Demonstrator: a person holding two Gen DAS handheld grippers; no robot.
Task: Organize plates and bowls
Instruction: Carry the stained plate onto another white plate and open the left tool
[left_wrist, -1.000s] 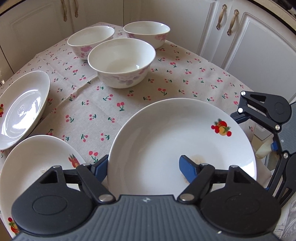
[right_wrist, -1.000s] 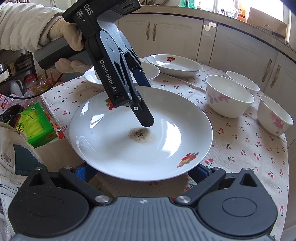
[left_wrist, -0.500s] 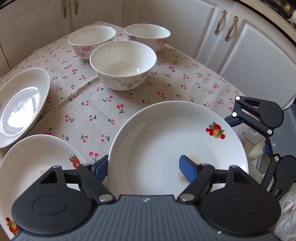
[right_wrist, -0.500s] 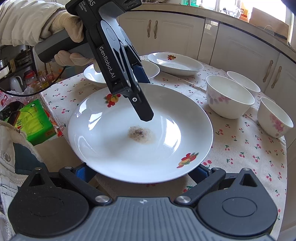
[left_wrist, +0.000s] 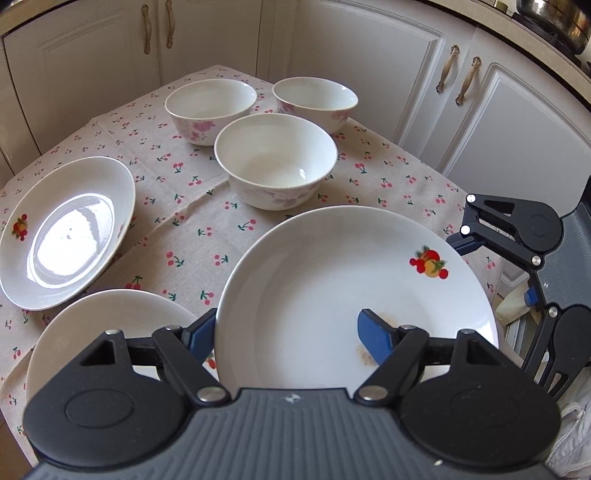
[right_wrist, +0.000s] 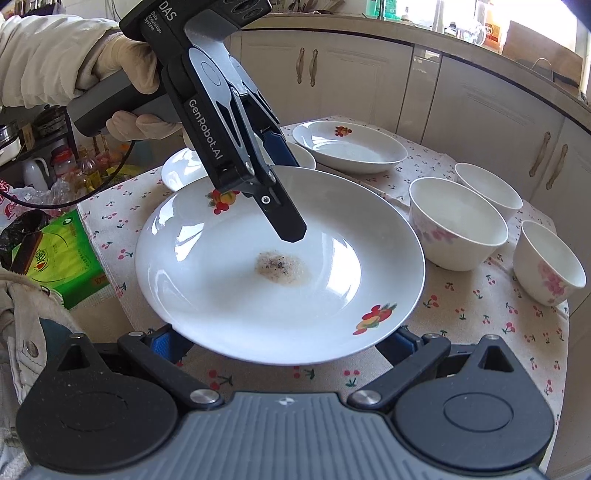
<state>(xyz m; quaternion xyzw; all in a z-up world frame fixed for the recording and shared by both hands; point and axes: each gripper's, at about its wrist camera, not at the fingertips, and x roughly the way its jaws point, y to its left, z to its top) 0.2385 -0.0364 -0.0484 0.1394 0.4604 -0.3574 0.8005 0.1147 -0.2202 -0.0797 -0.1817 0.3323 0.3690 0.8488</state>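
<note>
A white plate (left_wrist: 332, 280) with fruit prints and a brown stain (right_wrist: 280, 267) is held above the cherry-print tablecloth. My left gripper (left_wrist: 286, 332) is shut on its rim, one finger over the plate and one under. It also shows in the right wrist view (right_wrist: 284, 206). My right gripper (right_wrist: 284, 341) is open, its fingers under and beside the plate's (right_wrist: 258, 295) near edge, apart from it. Two more plates (left_wrist: 70, 229) (left_wrist: 99, 332) lie at the left. Three bowls (left_wrist: 275, 158) (left_wrist: 210, 107) (left_wrist: 316, 101) stand behind.
White cabinets (left_wrist: 369, 74) close off the far side of the table. A green packet (right_wrist: 62, 258) and bottles (right_wrist: 74, 162) lie off the table's left edge in the right wrist view. The tablecloth (left_wrist: 184, 221) is bare between plates and bowls.
The held plate has risen from the tablecloth and tilted a little in my left gripper. My right gripper has stayed open by its edge.
</note>
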